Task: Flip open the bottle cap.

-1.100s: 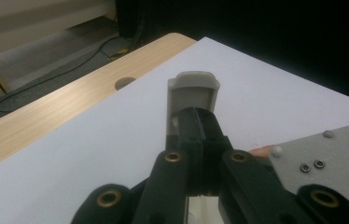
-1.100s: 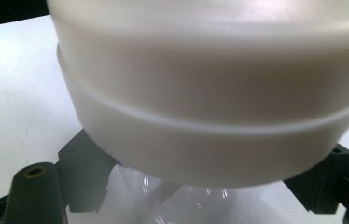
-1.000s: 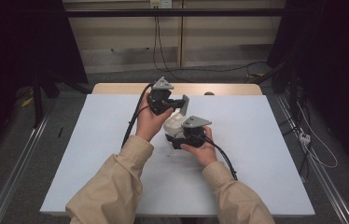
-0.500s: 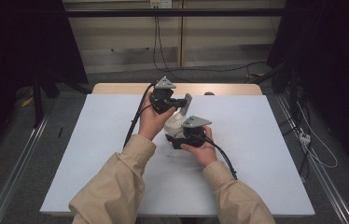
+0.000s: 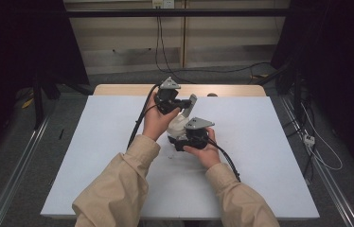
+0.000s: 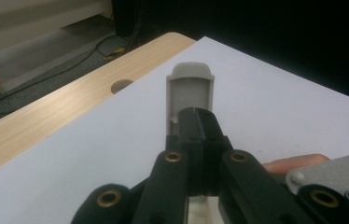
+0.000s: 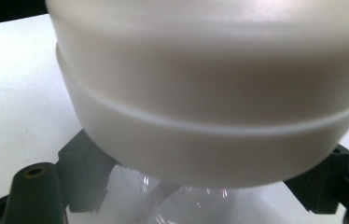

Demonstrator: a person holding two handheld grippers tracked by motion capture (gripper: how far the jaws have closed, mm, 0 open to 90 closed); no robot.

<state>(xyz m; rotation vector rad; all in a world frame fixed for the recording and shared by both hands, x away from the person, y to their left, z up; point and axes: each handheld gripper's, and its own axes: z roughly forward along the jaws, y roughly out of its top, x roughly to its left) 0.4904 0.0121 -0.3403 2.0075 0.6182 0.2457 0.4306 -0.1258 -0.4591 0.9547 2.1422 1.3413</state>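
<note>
White container unmoved since earlier; both tongs' grips unchanged.

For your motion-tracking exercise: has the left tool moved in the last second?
No. The left tool sits at the same spot by the table's wooden far edge.

A white table top lay over a pale wooden desk, whose far edge had a round cable hole. Behind it ran a beige wall panel with a socket (two black cables hung from it to the grey floor). Metal rails flanked the table, and both sides of the room were dark.
</note>
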